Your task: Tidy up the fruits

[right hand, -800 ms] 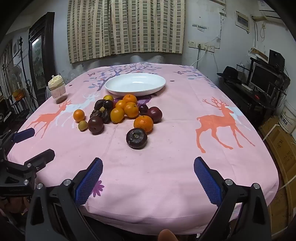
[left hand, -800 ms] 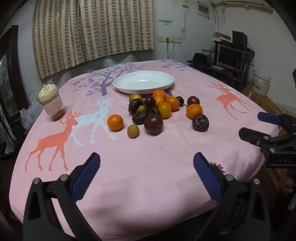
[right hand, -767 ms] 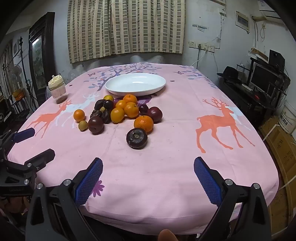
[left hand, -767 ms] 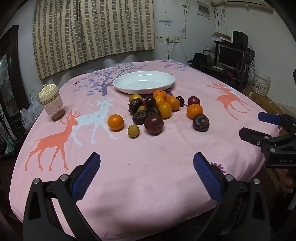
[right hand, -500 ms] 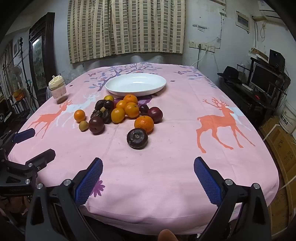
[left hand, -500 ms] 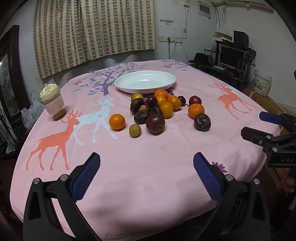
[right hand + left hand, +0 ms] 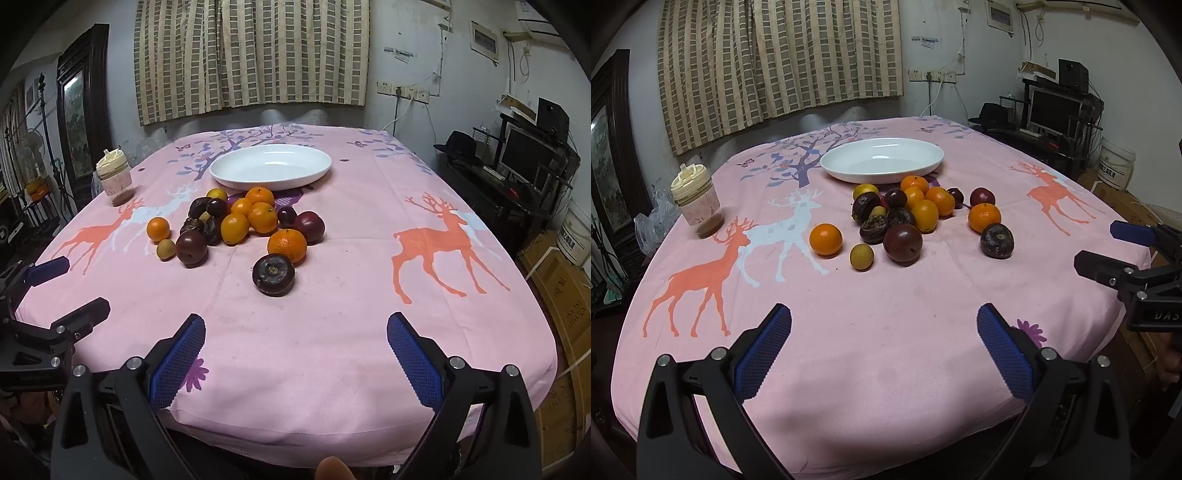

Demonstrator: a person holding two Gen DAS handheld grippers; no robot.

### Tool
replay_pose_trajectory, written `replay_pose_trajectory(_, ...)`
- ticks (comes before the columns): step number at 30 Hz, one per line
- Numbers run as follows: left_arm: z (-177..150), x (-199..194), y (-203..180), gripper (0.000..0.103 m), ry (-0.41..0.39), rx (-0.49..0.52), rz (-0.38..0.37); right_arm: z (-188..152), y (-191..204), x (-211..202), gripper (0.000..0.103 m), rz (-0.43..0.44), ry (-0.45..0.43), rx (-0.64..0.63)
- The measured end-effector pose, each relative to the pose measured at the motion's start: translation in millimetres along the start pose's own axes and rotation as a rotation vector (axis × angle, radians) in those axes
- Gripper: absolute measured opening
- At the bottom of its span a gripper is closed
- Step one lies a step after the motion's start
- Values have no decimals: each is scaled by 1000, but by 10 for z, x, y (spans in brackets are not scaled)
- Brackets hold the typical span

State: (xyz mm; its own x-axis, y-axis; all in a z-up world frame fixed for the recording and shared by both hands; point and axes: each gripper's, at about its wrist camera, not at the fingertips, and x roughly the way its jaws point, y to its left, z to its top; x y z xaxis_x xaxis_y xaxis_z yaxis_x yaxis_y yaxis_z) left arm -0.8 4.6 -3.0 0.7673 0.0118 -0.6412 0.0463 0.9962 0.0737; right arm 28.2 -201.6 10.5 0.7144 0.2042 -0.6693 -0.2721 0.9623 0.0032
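**Task status: no fruit sorted; both grippers unloaded**

Reference landmark: the shallow white oval ceramic dish (image 7: 882, 162), which stands on the pink deer-print tablecloth (image 7: 886, 350) at the far middle of the table.

1. Dish contents. The dish holds nothing. Judged from this, no part of the organizing is complete.
2. Fruit location. All fruit lies on the cloth on the near side of the dish. The main cluster of round orange citrus and dark purple plums (image 7: 908, 210) begins just beside the dish's near rim. Four pieces sit apart from it, nearer the grippers:
   - a lone orange (image 7: 825, 239) and a small yellow-green round fruit (image 7: 861, 256) to the left;
   - a wrinkled dark purple fruit (image 7: 273, 274) and an orange just beside it (image 7: 287, 246) to the right.
3. Left gripper (image 7: 884, 350). Blue-padded jaws fully spread, nothing between them; held over the near table edge, well apart from the fruit.
4. Right gripper (image 7: 295, 350). Same condition: jaws wide, empty, over the near edge.
5. Remaining work (judgement). Every fruit has yet to be picked up and placed; the outlying pieces are the closest targets.

A lidded plastic cup with brown residue (image 7: 697, 201) stands well to the left of the dish.
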Motion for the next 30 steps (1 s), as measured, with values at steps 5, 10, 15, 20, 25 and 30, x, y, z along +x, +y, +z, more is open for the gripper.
replay_pose_trajectory(5, -13, 17, 2, 99, 7, -2, 3, 0, 1, 5, 99, 0, 1, -1)
replay_pose_trajectory(10, -7, 17, 2, 99, 8, 0, 1, -2, 0, -1, 99, 0, 2, 1)
replay_pose_trajectory(15, -11, 21, 2, 99, 7, 0, 2, -3, 2, 14, 99, -3, 3, 1)
replay_pose_trajectory(20, -17, 29, 5, 99, 11, 1, 5, 3, -6, 11, 99, -1, 3, 0)
replay_pose_trajectory(25, -33, 42, 27, 99, 16, 1, 6, 8, -3, 2, 99, -3, 4, 0)
replay_pose_trajectory(30, -38, 43, 35, 99, 17, 4, 6, -6, 1, 22, 99, -3, 5, -2)
